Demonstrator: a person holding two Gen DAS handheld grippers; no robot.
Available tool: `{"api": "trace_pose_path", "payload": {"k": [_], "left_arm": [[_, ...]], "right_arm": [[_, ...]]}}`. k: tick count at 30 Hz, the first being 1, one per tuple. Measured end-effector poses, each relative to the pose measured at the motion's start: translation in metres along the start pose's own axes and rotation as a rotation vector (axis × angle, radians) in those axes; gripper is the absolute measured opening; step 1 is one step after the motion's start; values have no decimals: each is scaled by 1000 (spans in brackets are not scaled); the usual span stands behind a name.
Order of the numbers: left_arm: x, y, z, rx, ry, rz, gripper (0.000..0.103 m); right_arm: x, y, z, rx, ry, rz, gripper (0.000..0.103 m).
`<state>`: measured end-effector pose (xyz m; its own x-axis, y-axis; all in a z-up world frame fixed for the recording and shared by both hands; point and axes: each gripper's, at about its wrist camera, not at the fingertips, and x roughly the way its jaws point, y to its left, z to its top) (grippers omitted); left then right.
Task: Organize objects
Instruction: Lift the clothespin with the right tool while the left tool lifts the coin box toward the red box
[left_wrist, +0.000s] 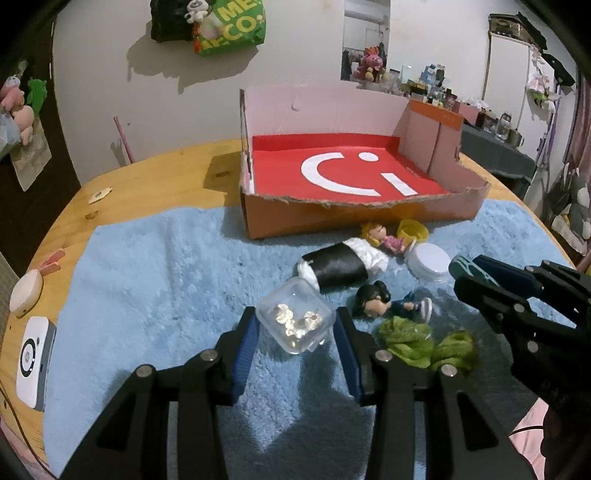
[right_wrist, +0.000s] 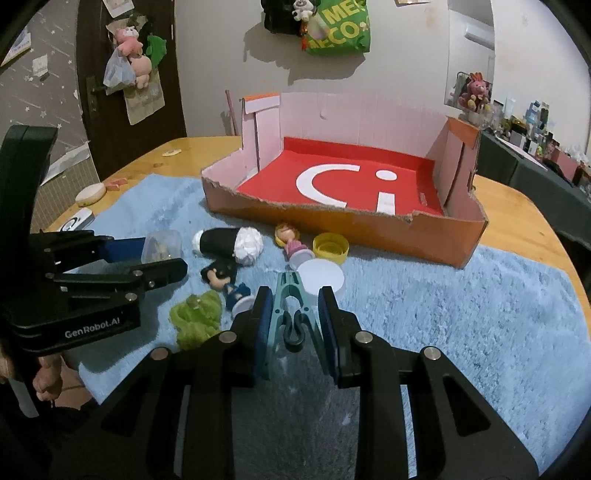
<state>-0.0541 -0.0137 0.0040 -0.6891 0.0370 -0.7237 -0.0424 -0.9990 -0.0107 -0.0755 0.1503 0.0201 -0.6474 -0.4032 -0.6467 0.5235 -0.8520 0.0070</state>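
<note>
My left gripper is shut on a small clear plastic box with silver pieces inside, held over the blue mat. It also shows in the right wrist view. My right gripper is shut on a teal clothespin, whose tip shows in the left wrist view. On the mat lie a black-and-white roll, a dark-haired doll, a blonde doll, a yellow cap, a white lid and green yarn. The red-floored cardboard box stands behind them.
A fluffy blue mat covers the wooden table. A white device and a round wooden piece lie at the table's left edge. A wall with hanging bags is behind the box.
</note>
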Motion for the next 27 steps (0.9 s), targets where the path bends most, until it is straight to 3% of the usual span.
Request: {"api": "trace_pose_path", "payload": {"k": [27], "left_arm": [[-1, -3, 53, -9, -36, -14, 44]], "right_arm": [[-4, -15, 49, 29, -44, 7, 25]]}}
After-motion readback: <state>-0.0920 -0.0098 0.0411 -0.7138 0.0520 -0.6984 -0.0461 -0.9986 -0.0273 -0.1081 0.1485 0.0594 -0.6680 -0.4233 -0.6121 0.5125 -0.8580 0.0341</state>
